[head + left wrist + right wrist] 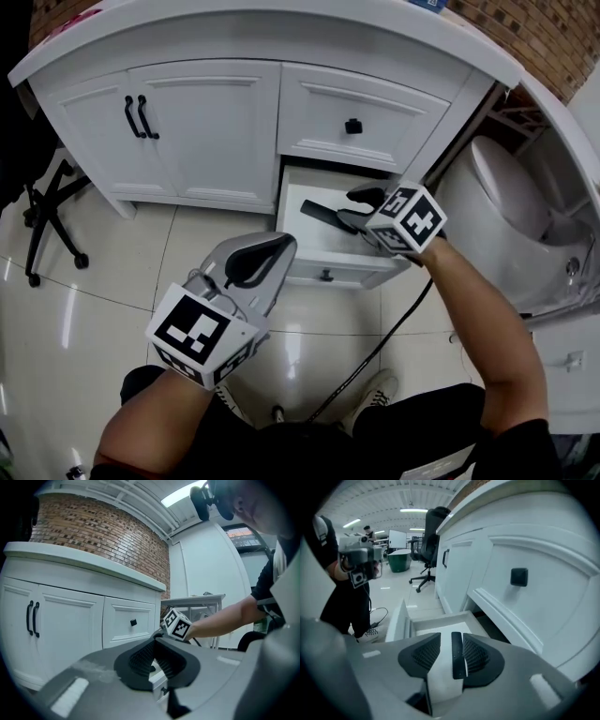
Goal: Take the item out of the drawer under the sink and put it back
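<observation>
The low drawer under the sink stands pulled out. A flat black bar-shaped item lies on its white floor. My right gripper reaches into the drawer over that item. In the right gripper view its jaws stand open; the black item lies between the pads, close to the right one, and the left pad is apart from it. My left gripper hangs in front of the drawer, above the floor tiles, with its tips together and nothing in them; in its own view the left gripper shows the same.
Above the open drawer is a shut drawer with a black knob. Left of it are two cabinet doors with black handles. A white toilet stands at the right, a chair base at the far left. A black cable trails over the floor.
</observation>
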Available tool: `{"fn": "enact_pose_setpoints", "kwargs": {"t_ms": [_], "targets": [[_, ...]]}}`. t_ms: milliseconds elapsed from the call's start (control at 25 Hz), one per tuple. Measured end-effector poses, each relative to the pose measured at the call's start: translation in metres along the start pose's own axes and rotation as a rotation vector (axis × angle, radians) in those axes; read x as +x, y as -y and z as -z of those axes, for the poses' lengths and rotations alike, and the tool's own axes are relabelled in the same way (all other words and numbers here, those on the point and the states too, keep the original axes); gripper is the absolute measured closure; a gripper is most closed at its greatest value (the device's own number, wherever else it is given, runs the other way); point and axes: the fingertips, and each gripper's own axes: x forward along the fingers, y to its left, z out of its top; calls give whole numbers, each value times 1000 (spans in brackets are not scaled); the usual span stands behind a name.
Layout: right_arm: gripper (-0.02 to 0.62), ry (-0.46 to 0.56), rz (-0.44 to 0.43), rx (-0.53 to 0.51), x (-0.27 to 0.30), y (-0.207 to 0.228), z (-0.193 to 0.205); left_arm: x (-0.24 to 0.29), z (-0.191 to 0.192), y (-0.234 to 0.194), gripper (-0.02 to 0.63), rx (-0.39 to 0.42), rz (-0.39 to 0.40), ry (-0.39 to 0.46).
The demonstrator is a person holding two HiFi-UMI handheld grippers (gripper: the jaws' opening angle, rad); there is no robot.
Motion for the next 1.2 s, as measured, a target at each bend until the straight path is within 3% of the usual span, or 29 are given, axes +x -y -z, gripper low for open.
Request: {"fn": "enact_pose_setpoints", "kwargs": {"t_ms": [320, 560, 920, 1200], "targets": [[416, -274, -116, -15, 86, 15, 55, 2, 0, -1, 600, -21, -3, 0], [413, -236, -154, 80, 110, 23, 62, -1, 0, -6, 600, -43, -11, 0], [411, -303, -180, 57, 123, 20, 78, 0, -1, -4, 600, -37, -4, -5], [417, -309, -188, 135, 123, 21, 81, 0, 1, -7, 600, -62, -7, -2]]}}
